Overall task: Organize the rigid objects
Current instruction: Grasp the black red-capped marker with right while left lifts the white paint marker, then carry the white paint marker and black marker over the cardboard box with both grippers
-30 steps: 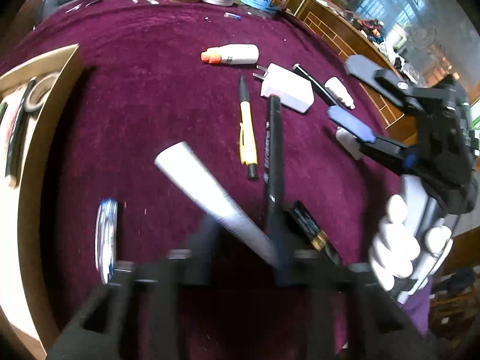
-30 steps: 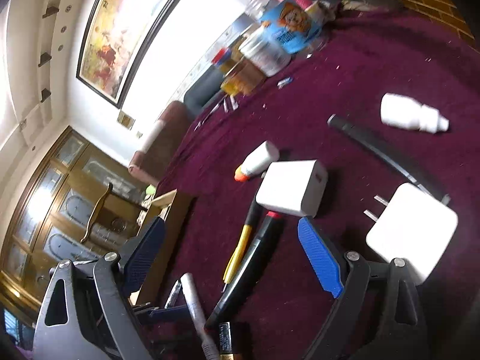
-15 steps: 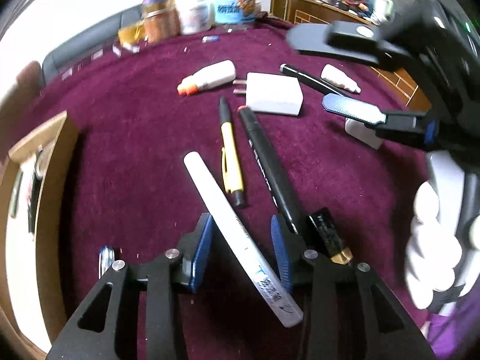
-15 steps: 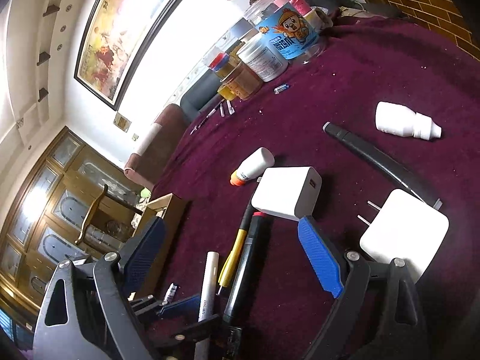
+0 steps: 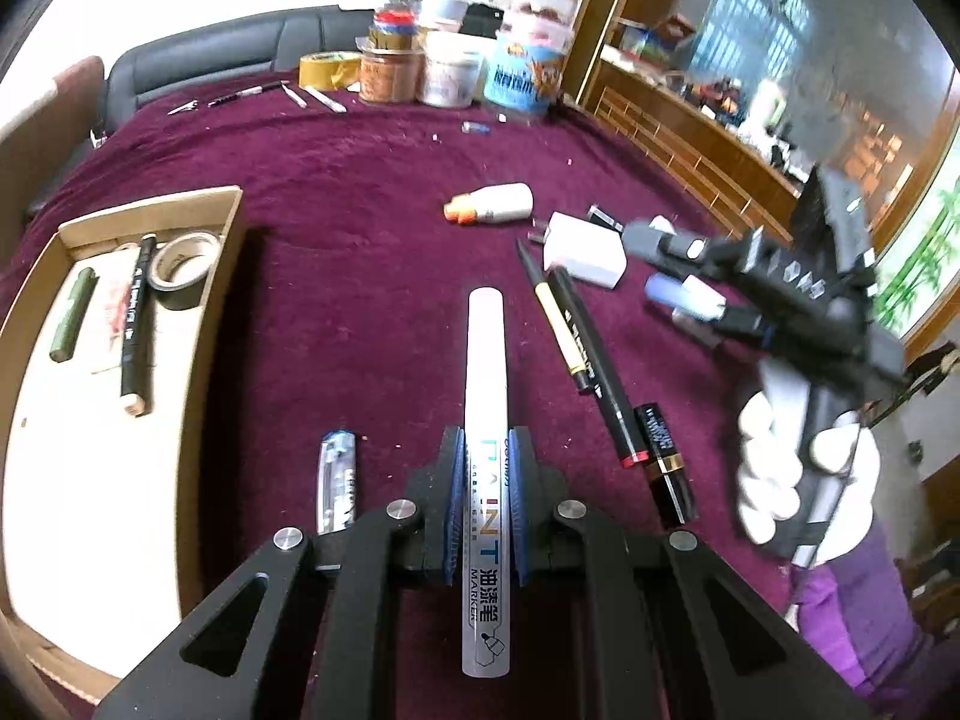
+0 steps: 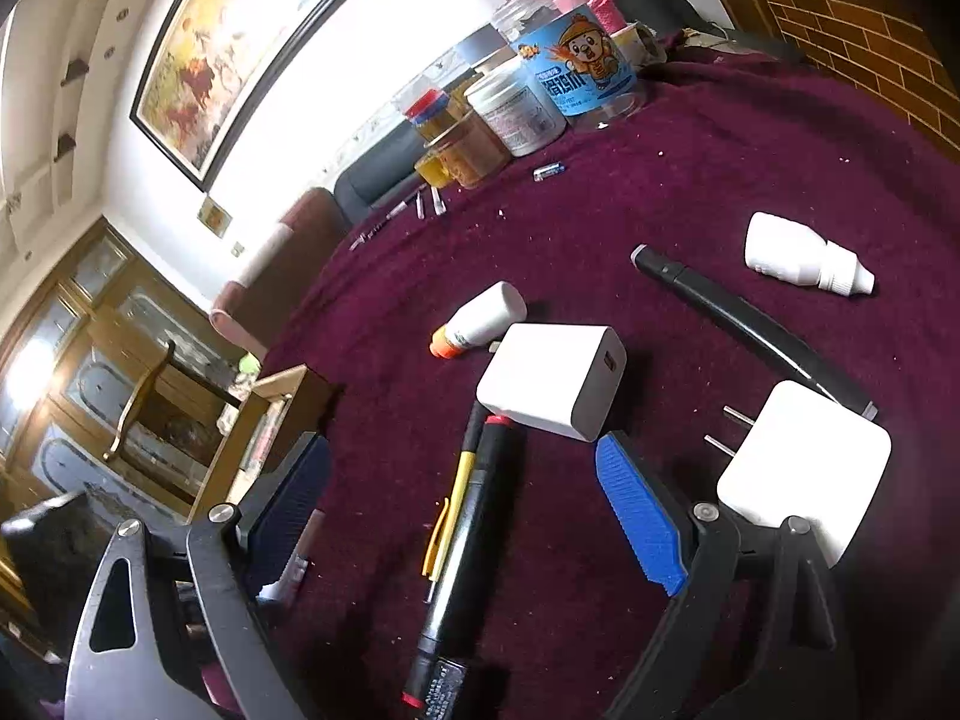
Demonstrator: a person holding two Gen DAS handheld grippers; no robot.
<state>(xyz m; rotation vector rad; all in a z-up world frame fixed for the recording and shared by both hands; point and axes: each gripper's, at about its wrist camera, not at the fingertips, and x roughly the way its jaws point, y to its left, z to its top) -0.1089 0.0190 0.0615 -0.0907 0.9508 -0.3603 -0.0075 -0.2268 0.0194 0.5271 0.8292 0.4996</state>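
Left gripper (image 5: 487,501): jaws clamped on the white marker (image 5: 487,420), which runs lengthwise between the blue pads, cap end projecting forward above the cloth (image 5: 360,252), tail passing back between the arms. Right gripper (image 6: 462,510): jaws wide, nothing between the pads; black pen (image 6: 474,516) and yellow pen (image 6: 450,504) lie on the cloth below. Right-hand charger (image 6: 804,474) partly hidden behind the finger. Box (image 5: 36,480) cut off at left; its contents hard to identify.

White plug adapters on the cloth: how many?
2. One white adapter lies by the pens' far ends; the other white adapter sits beside the right gripper's blue pad. None seems hidden.
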